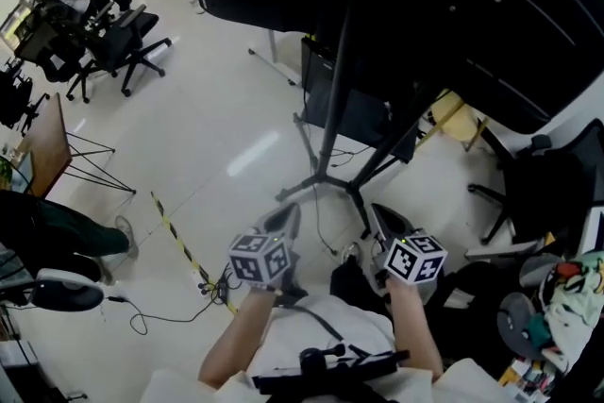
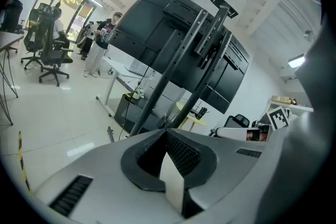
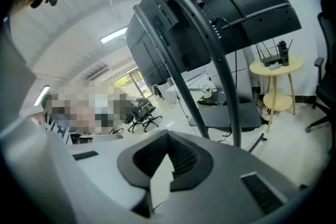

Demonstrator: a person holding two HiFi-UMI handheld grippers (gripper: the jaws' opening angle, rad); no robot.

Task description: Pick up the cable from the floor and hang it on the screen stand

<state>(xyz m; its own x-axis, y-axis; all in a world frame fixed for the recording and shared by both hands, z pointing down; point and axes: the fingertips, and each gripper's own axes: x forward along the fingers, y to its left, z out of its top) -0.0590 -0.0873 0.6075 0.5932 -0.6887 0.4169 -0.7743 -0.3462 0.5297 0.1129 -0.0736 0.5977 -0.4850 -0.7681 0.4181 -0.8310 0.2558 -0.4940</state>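
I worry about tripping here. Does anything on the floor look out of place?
Yes. A black cable lies loose on the white floor, trailing left from the striped tape; a foot could catch it.

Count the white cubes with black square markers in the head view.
2. One white marker cube sits on the left claw, left of centre; the other sits on the right claw, right of centre. No others show in that view.

Thin black cable (image 1: 134, 322) lies looped on white floor, left; black screen stand (image 1: 333, 109) upright, well apart.
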